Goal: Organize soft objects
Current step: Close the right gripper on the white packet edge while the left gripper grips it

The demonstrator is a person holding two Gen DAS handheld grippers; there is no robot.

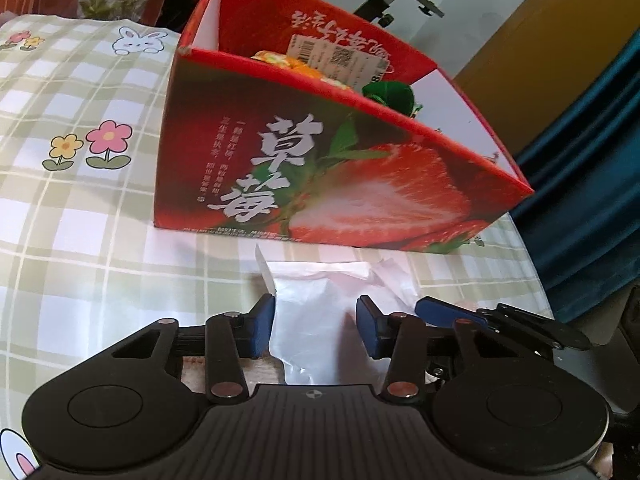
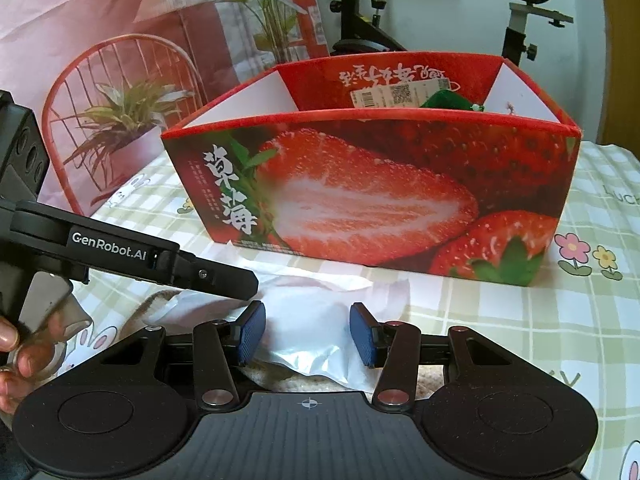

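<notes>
A crumpled white plastic bag (image 1: 320, 280) (image 2: 312, 304) lies on the checked tablecloth (image 1: 80, 208) just in front of a red strawberry-print box (image 1: 320, 184) (image 2: 360, 200). My left gripper (image 1: 316, 314) is shut on the bag's near end, its blue pads against both sides. Just to its right, my right gripper (image 2: 306, 322) is shut on the same bag; one of its blue fingers (image 1: 440, 312) shows in the left wrist view. Something beige and fluffy (image 2: 280, 376) peeks out under the bag. Inside the box sit a green plush (image 1: 390, 94) (image 2: 444, 100) and an orange item (image 1: 280, 60).
A person's hand (image 2: 20, 356) holds the left gripper's handle. An exercise bike (image 2: 360, 20) stands behind the table, with a pink printed sheet (image 2: 120, 80) at the back left. The table's edge and a blue curtain (image 1: 592, 160) lie to the right.
</notes>
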